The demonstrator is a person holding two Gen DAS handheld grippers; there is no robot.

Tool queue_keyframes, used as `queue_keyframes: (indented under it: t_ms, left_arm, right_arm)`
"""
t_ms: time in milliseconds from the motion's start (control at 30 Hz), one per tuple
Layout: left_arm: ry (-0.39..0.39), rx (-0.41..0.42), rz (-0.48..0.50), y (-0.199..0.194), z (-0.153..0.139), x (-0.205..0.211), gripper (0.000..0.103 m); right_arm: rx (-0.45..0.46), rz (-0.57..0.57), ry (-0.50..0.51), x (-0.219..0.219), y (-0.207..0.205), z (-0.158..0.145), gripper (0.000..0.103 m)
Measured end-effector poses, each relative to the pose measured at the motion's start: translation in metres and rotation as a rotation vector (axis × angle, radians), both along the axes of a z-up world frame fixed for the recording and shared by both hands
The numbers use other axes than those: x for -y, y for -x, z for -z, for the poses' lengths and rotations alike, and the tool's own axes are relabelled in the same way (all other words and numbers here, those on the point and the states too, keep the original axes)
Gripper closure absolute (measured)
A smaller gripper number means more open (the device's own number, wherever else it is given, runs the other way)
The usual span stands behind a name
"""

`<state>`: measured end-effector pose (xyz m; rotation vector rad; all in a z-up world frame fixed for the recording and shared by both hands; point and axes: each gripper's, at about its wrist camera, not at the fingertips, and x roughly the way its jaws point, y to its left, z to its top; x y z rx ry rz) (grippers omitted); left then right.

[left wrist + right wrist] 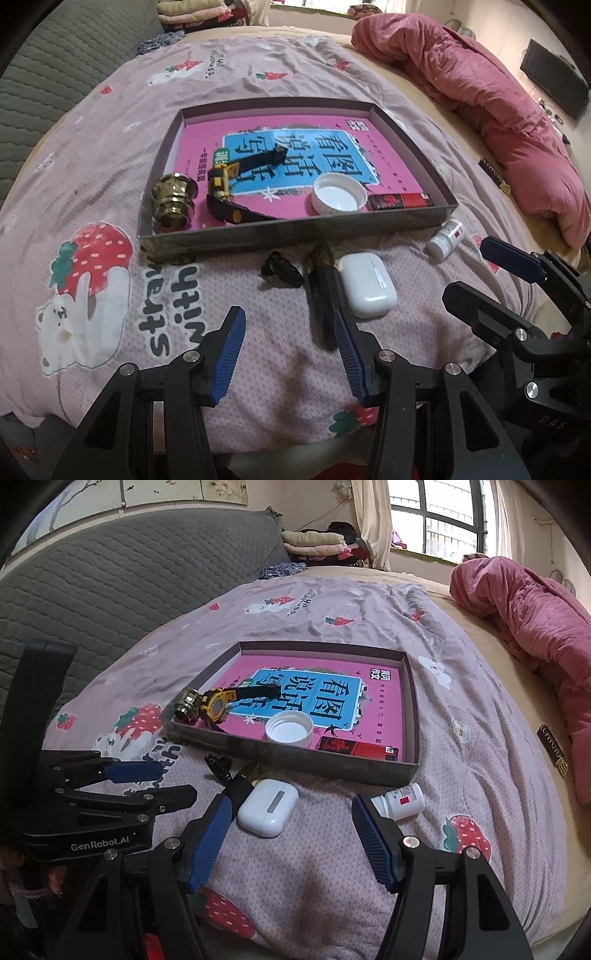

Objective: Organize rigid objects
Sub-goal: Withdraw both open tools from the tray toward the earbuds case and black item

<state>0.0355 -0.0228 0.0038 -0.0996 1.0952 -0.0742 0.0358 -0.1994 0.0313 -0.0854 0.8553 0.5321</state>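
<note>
So the left gripper (288,358) has its jaws about half open, holding nothing. The black hair clip (281,271) lies straight ahead of them, just short of the tray (295,236), long axis crosswise. Right gripper (291,834) is open and empty too, nearer the earbud case (267,806).

A: What sort of place?
B: A home bedroom: bed (332,602) with strawberry sheet, grey headboard (110,583) at ten o'clock, folded clothes (317,542) and window (436,517) at twelve.

Daylit barred window (436,520), grey quilted headboard (110,583), pink duvet (535,620)
</note>
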Motion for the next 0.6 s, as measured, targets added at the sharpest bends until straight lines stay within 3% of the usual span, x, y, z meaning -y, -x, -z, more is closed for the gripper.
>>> queue_keyframes:
  t_ms: [400, 600]
  left_arm:
    - [0.006, -0.024, 0.016, 0.001, 0.009, 0.004, 0.051]
    - [0.015, -0.036, 0.022, 0.0, 0.014, 0.007, 0.051]
  right_arm:
    - [-0.036, 0.111, -0.017, 0.028, -0.01, 0.009, 0.036]
    - [-0.036, 0.107, -0.005, 0.027, -0.009, 0.013, 0.036]
